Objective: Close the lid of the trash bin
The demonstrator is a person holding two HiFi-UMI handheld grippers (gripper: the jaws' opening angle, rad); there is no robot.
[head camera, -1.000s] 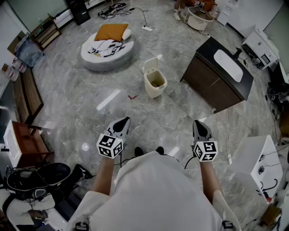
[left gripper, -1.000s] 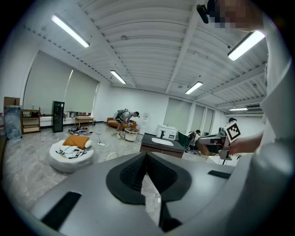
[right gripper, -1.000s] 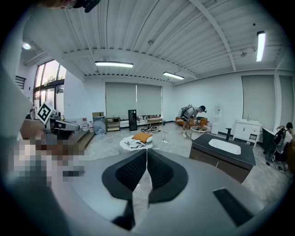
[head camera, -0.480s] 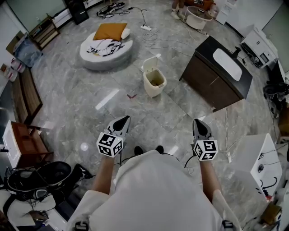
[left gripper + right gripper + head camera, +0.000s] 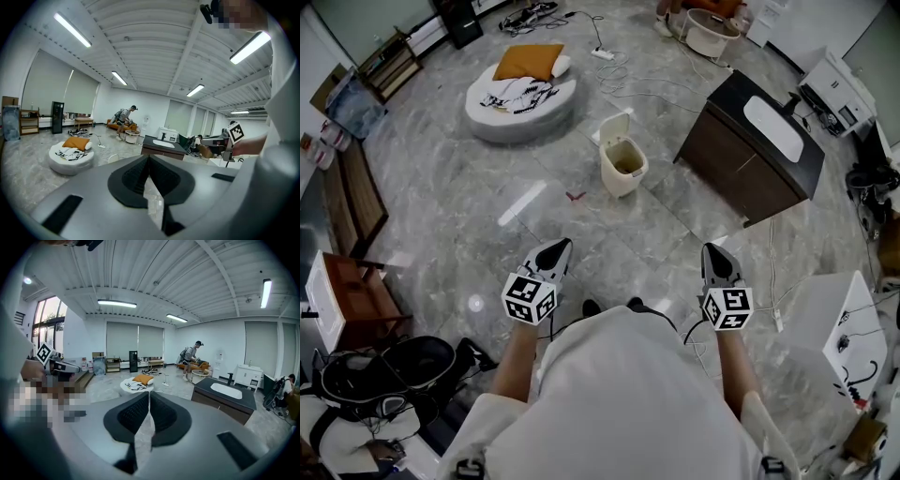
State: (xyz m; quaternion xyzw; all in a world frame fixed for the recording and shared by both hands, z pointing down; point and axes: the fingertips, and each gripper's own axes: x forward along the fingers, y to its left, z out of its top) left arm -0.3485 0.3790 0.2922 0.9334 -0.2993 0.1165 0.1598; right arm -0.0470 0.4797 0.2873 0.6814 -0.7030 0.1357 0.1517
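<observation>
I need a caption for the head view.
Left gripper and right gripper shut, empty, facing a trash bin with its lid up.

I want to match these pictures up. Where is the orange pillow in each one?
Head view: orange pillow at top left, on the round white cushion.
Left gripper view: pillow at the left, a bit below halfway.
Right gripper view: pillow near the middle.
Shared landmark: dark sink cabinet, always right of the pillow.
</observation>
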